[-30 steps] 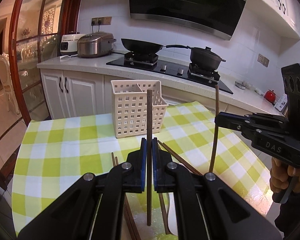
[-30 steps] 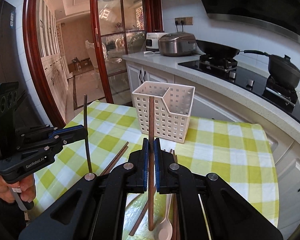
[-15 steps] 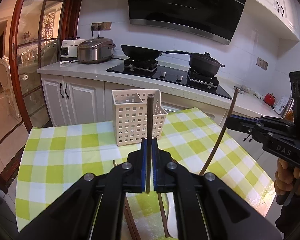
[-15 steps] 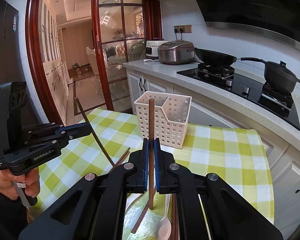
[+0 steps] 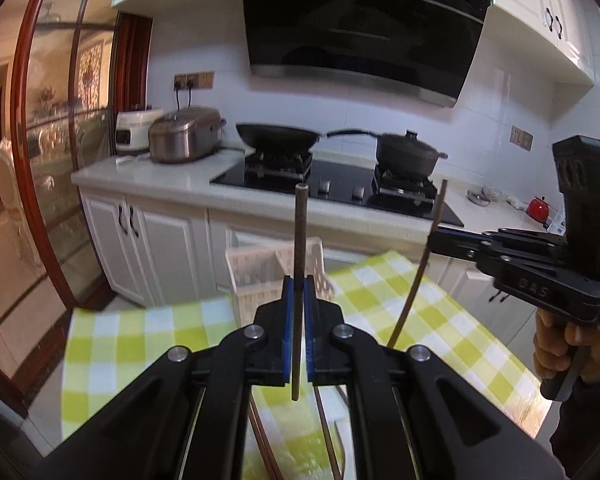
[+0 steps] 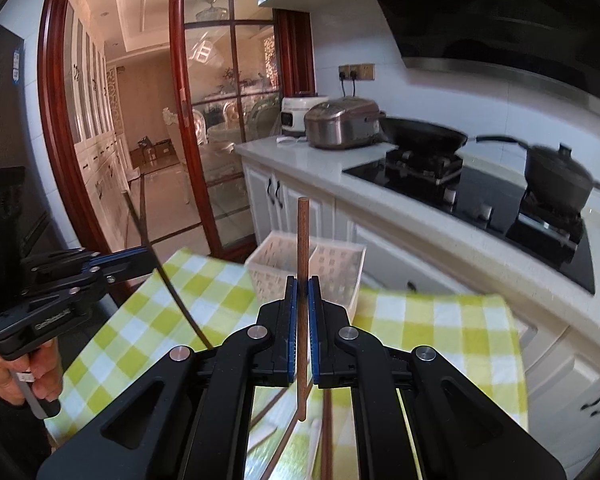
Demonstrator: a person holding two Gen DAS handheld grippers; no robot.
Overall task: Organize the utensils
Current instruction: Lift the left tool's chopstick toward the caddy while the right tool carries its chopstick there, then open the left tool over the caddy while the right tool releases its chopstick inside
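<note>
My left gripper (image 5: pixel 298 292) is shut on a dark chopstick (image 5: pixel 300 232) that stands upright between its blue pads. My right gripper (image 6: pixel 302 292) is shut on a reddish-brown chopstick (image 6: pixel 302 240), also upright. Each gripper appears in the other's view: the right gripper (image 5: pixel 434 236) with its chopstick tilted, the left gripper (image 6: pixel 150 256) with its own. A white perforated utensil basket (image 5: pixel 260 276) with two compartments stands on the green-checked tablecloth (image 5: pixel 148 328) ahead of both grippers and below them. More chopsticks (image 6: pixel 327 440) and a pale spoon lie on the cloth under the grippers, mostly hidden.
Behind the table runs a white counter (image 5: pixel 172 176) with a rice cooker (image 5: pixel 184 134), a wok (image 5: pixel 278 138) and a black pot (image 5: pixel 408 152) on the hob. A red-framed glass door (image 6: pixel 180 120) stands at the left. A hand (image 5: pixel 560 344) grips the right gripper's handle.
Both grippers have risen with their chopsticks, so the basket and table now sit lower in each view. The chopsticks' lower ends have lifted off the cloth.
</note>
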